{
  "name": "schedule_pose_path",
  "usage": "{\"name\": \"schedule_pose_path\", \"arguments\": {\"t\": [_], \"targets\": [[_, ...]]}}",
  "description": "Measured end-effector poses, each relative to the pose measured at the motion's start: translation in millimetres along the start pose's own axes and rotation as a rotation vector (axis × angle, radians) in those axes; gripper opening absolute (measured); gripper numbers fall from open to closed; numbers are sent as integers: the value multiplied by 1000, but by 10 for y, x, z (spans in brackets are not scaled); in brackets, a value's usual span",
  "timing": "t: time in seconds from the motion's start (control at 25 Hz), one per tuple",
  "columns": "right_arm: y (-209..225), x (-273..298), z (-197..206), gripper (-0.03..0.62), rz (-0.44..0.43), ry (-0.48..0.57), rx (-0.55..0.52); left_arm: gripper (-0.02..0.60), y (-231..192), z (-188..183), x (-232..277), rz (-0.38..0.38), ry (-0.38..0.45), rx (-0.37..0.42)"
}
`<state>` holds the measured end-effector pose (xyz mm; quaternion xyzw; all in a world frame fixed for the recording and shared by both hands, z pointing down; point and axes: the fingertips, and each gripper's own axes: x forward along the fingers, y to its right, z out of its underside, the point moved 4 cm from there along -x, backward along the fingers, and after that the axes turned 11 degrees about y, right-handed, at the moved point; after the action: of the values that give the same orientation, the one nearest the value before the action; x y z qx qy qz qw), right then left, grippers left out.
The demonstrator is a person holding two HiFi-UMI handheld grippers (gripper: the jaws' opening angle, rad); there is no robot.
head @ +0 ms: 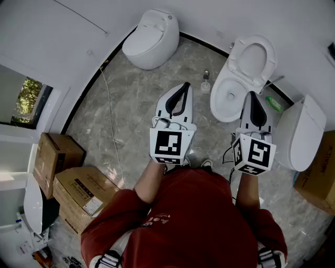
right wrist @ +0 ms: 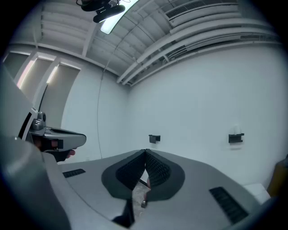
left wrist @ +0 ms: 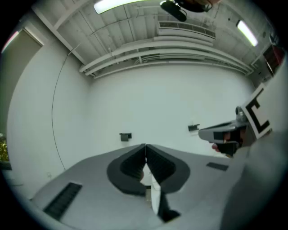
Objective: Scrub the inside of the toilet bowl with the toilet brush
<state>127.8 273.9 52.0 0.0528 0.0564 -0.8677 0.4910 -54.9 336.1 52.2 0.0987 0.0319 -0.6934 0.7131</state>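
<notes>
Between the left tool [head: 186, 85] and right tool [head: 252, 94] (both pressed together, empty), the open toilet bowl [head: 220, 88], nearer the right.

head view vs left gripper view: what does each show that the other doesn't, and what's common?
Head view only: the floor, the open toilet with its lid up, a small upright item beside it that may be the brush, two other toilets, and cardboard boxes.
Left gripper view only: the ceiling light, the bare wall and two wall brackets.
Both: the left hand-held gripper and the right hand-held gripper, each with jaws together and nothing between them.
</notes>
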Motion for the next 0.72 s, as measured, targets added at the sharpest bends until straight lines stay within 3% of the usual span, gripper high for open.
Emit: {"name": "schedule_pose_path", "arguments": {"t": [0.72], "targets": [[572,-9,234,0,22,-24,68,0,447,129,308,-4,-24,14]]}}
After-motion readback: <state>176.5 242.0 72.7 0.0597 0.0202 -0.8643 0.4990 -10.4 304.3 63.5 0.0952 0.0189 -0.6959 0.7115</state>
